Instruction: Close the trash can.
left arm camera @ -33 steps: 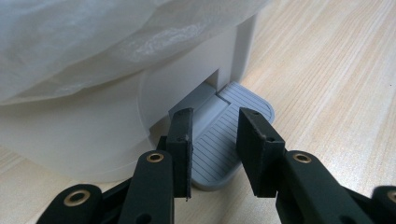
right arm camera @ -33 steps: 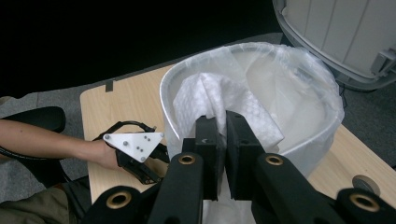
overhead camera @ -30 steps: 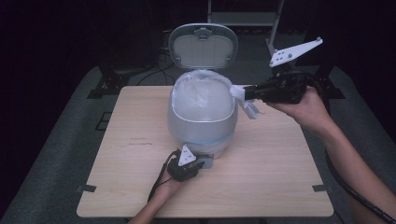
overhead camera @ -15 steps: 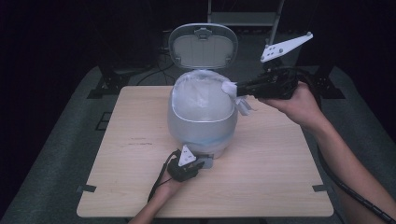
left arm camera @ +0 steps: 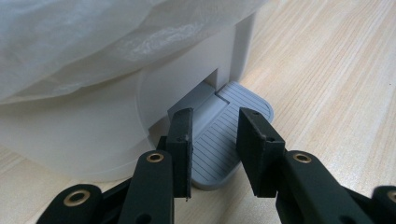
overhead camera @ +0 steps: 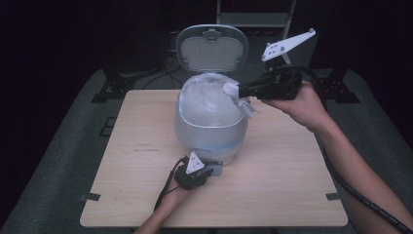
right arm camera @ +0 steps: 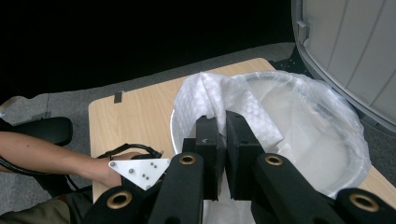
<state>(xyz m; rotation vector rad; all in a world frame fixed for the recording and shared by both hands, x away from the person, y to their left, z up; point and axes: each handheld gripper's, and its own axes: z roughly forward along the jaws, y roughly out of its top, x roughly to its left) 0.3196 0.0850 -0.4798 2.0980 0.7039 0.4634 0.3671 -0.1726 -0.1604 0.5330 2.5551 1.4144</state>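
Your light wooden table (overhead camera: 292, 175) carries a white pedal bin (overhead camera: 209, 131) near its middle, its grey pedal (left arm camera: 224, 135) low over the wood on your side. Your left gripper (overhead camera: 202, 175) rests on the tabletop just before that pedal.

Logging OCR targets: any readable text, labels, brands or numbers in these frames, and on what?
None readable.
Bin: no text on its body, open lid or pedal.
Paper towel: embossed pattern, no print.
Table: a faint dark mark left of the bin, too blurred to tell if it is writing.
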